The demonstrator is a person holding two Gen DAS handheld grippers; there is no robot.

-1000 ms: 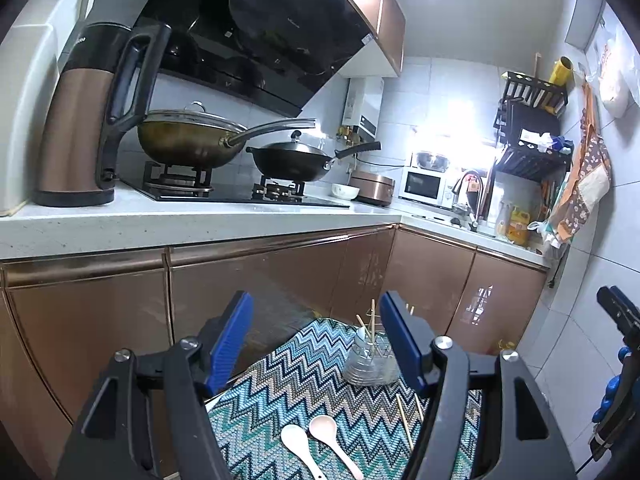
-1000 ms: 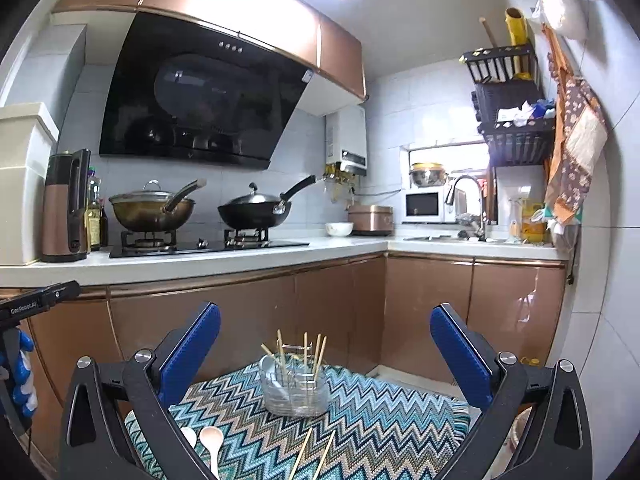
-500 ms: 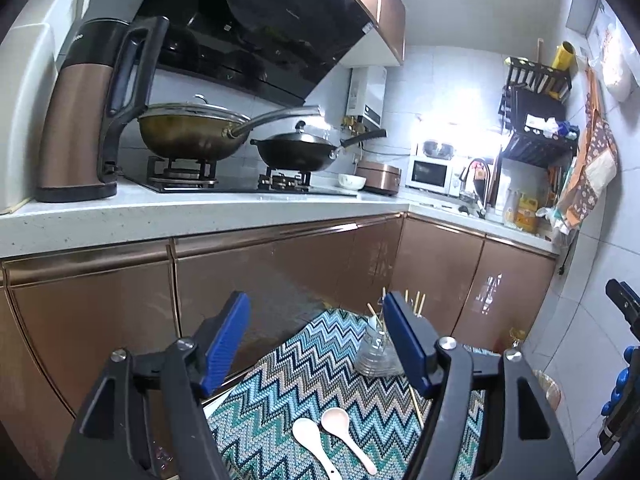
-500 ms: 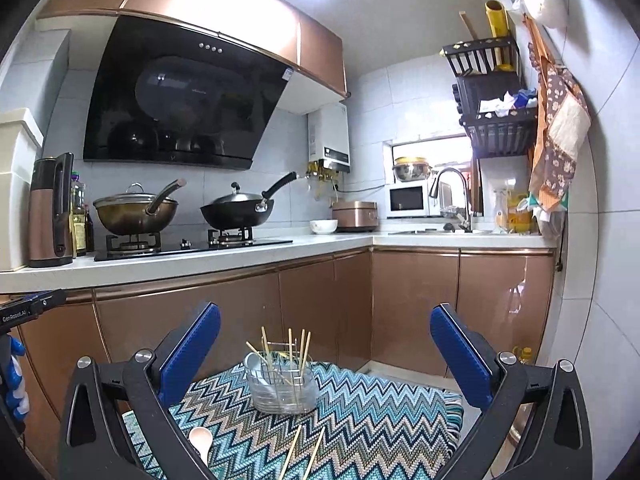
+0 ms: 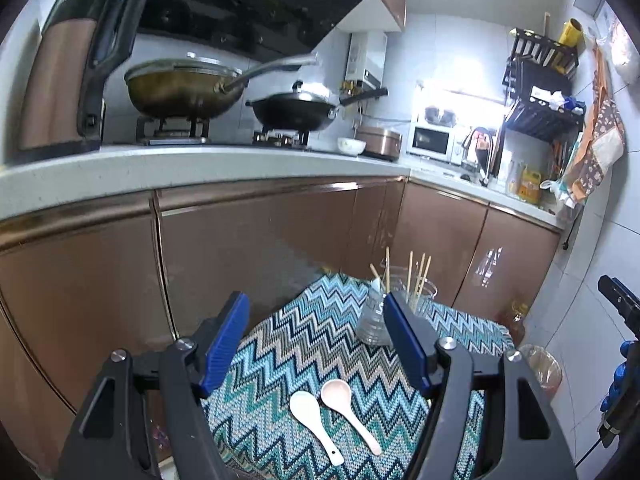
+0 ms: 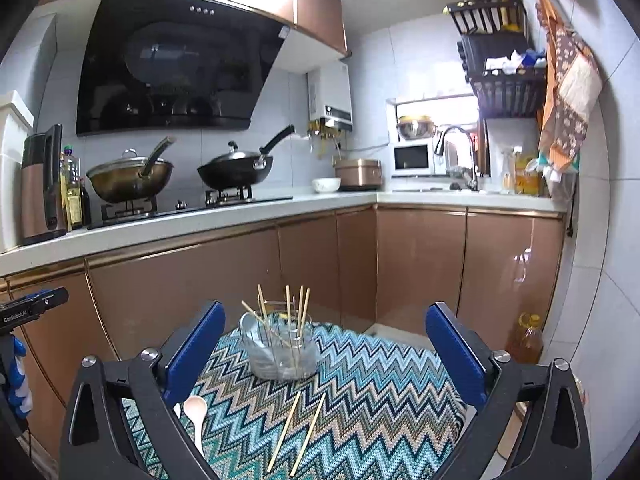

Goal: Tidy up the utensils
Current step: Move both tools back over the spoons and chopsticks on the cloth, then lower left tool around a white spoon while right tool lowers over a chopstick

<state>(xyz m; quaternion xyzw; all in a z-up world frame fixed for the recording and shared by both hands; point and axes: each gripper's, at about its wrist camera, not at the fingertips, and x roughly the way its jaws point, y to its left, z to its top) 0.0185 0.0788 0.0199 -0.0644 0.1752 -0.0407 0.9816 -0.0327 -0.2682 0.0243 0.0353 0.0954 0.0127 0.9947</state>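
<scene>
A small table with a zigzag cloth (image 5: 296, 344) (image 6: 380, 392) carries the utensils. Two ceramic spoons, one white (image 5: 314, 418) and one pinkish (image 5: 348, 410), lie side by side in front of my left gripper (image 5: 316, 320), which is open and empty above the cloth. A clear glass holder (image 6: 282, 350) (image 5: 372, 320) holds several wooden chopsticks and a spoon. Two loose chopsticks (image 6: 298, 432) lie on the cloth below my right gripper (image 6: 324, 340), which hangs wide open with nothing between its fingers. The pinkish spoon (image 6: 196, 412) shows by its left finger.
Copper cabinet fronts (image 6: 320, 264) stand just behind the table. The counter (image 6: 200, 216) above bears a kettle (image 5: 68, 76), two woks (image 6: 132, 178) on a stove and a sink corner. An oil bottle (image 6: 528, 340) stands on the floor at the right wall.
Both grippers have sunk and tipped downward toward the table; the cloth, the spoons and the glass holder sit higher and larger in both views. Nothing was taken hold of.
</scene>
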